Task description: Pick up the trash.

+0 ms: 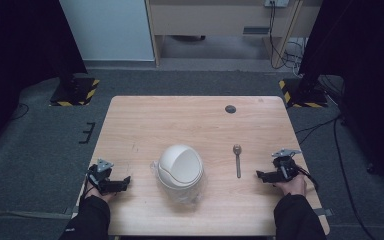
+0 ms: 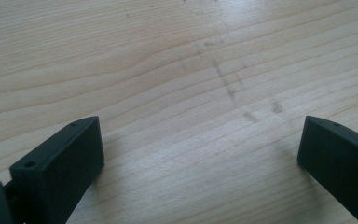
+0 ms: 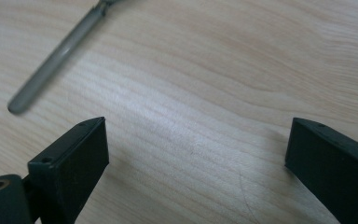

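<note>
A white domed container with a swing lid [image 1: 180, 167] stands near the table's front middle, a bit of clear plastic around its base. To its right lies a spoon [image 1: 237, 160], bowl away from me; its grey handle [image 3: 58, 58] shows in the right gripper view. My left gripper [image 1: 123, 182] rests at the front left, open, its jaws wide apart over bare wood [image 2: 200, 154]. At the front right my right gripper [image 1: 260, 175] is open too, pointing toward the spoon handle, with nothing between its jaws [image 3: 196, 154].
The wooden table [image 1: 195, 120] has a small dark round cap [image 1: 230, 109] near its far edge. Grey carpet surrounds it, with striped stand bases [image 1: 75, 92] at the far left and far right, and cables on the floor at the right.
</note>
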